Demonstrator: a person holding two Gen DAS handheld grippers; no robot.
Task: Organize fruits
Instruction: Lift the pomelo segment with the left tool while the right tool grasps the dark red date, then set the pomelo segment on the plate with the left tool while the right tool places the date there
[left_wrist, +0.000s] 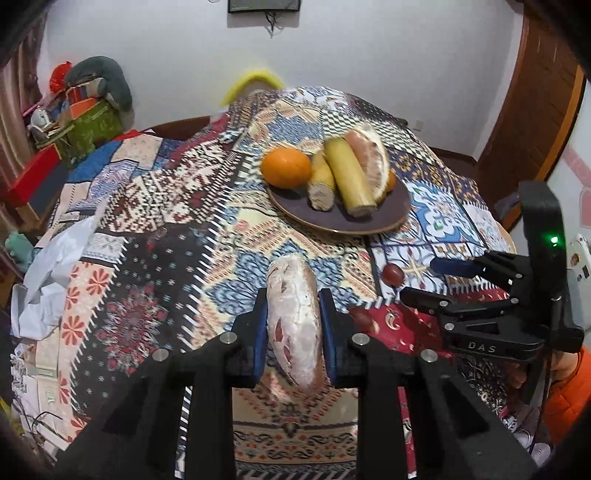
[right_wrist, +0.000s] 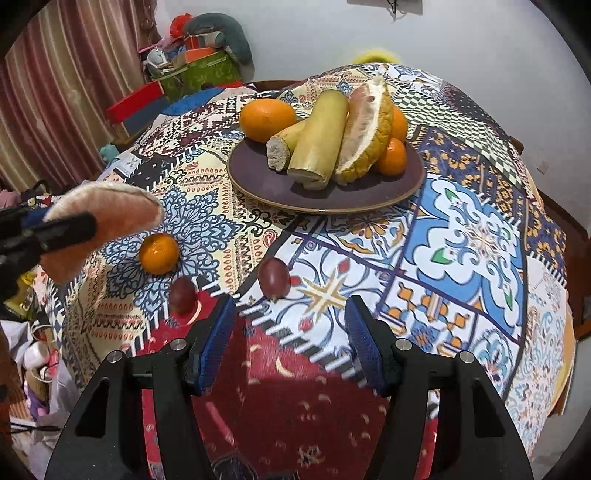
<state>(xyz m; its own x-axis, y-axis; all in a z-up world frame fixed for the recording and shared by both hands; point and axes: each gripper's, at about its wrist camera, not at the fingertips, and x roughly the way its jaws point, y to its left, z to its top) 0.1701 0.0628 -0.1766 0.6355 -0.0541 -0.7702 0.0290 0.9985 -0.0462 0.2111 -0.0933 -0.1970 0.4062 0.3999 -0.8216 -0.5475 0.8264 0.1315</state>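
Note:
My left gripper (left_wrist: 293, 295) is shut on a peeled pink pomelo wedge (left_wrist: 293, 325) and holds it above the patterned tablecloth; the wedge also shows in the right wrist view (right_wrist: 107, 210), with the left gripper (right_wrist: 44, 229) at the left edge. A dark purple plate (left_wrist: 391, 206) (right_wrist: 258, 177) farther back holds an orange (left_wrist: 286, 167) (right_wrist: 266, 119), two sugarcane pieces (left_wrist: 349, 177) (right_wrist: 319, 140), a pomelo wedge with rind (left_wrist: 373, 158) (right_wrist: 364, 133) and a small orange (right_wrist: 392, 157). My right gripper (right_wrist: 291, 306) (left_wrist: 417, 278) is open and empty, just short of a red grape (right_wrist: 274, 277) (left_wrist: 392, 274). A second grape (right_wrist: 183, 295) (left_wrist: 360, 316) and a mandarin (right_wrist: 159, 254) lie left of it.
The round table (right_wrist: 480, 236) drops off at its edges. Boxes and clutter (left_wrist: 74, 122) (right_wrist: 192, 62) stand beyond the far left edge. Crumpled white paper (left_wrist: 48, 280) lies at the left. A wooden door (left_wrist: 532, 110) is at the right.

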